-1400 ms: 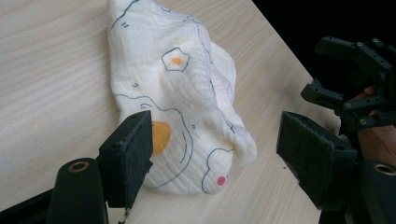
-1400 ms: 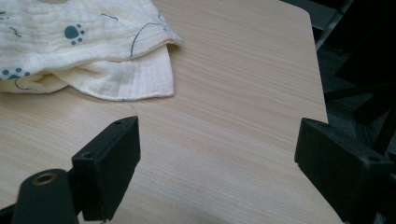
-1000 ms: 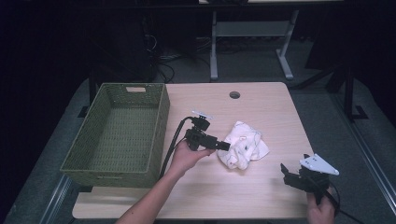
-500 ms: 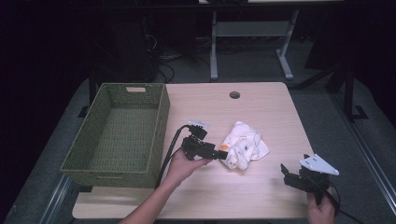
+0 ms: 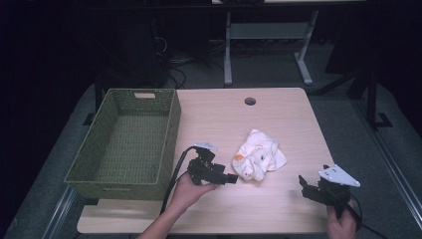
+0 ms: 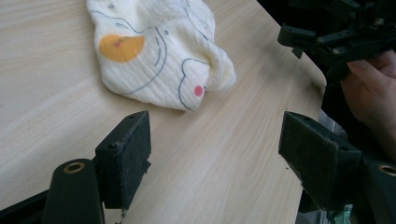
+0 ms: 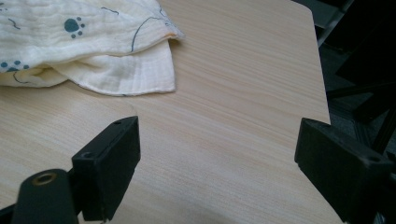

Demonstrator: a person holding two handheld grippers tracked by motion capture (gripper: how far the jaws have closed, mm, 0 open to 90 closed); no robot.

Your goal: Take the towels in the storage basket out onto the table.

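crumpled cream printed cloth (image 5: 259, 160) lies bunched on the table, near its front middle

Setting: a lab or test room arranged for recorded handling work, dimly lit around the edges.

Evidence:
- Light wood-grain rectangular table (image 5: 278, 209) with rounded corners and a round cable grommet hole (image 5: 250, 101) near its far edge, office-desk type.
- Grey carpeted floor (image 5: 343, 129) around the table.
- Second desk on a white metal T-leg frame (image 5: 228, 55) standing behind, in shadow.
- Loose black cables (image 5: 171, 64) lying on the floor beside that frame.
- Dark stands or equipment legs (image 5: 370, 84) at the right.
- Green woven rectangular basket (image 5: 124, 139) on the table's left side, a plain prop rather than household furnishing.
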